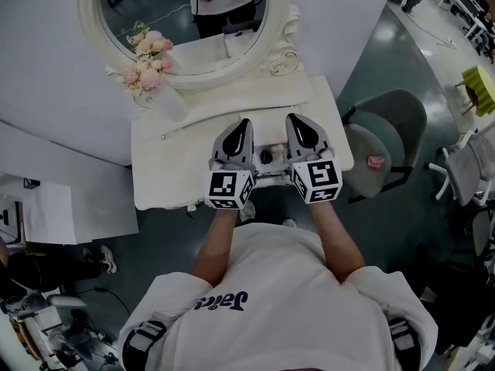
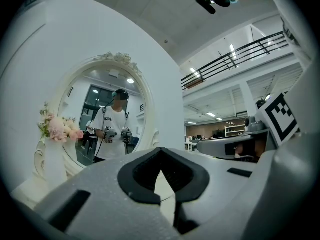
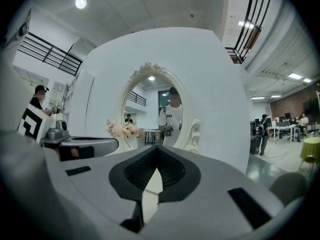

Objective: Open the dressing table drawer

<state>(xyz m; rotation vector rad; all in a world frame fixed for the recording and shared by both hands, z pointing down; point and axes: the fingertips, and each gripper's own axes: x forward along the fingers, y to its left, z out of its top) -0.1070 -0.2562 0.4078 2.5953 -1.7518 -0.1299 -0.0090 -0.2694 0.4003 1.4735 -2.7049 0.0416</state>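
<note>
The white dressing table [image 1: 155, 161] stands against the wall under an oval mirror [image 1: 186, 14]. At its front edge a small dark drawer knob [image 1: 265, 157] shows between the two gripper bodies; I cannot tell whether the drawer is open. My left gripper [image 1: 246, 122] and right gripper [image 1: 292, 118] are held level, side by side, above the tabletop and pointing at the mirror. The left gripper [image 2: 160, 154] has its jaws closed tip to tip with nothing between them. So does the right gripper [image 3: 156, 151], which is empty and shut. Neither touches the knob.
A white vase of pink flowers [image 1: 151, 72] stands at the table's back left, also seen as flowers [image 2: 60, 129]. A grey chair [image 1: 387, 141] sits close to the table's right side. A white board [image 1: 54, 207] lies on the floor at left.
</note>
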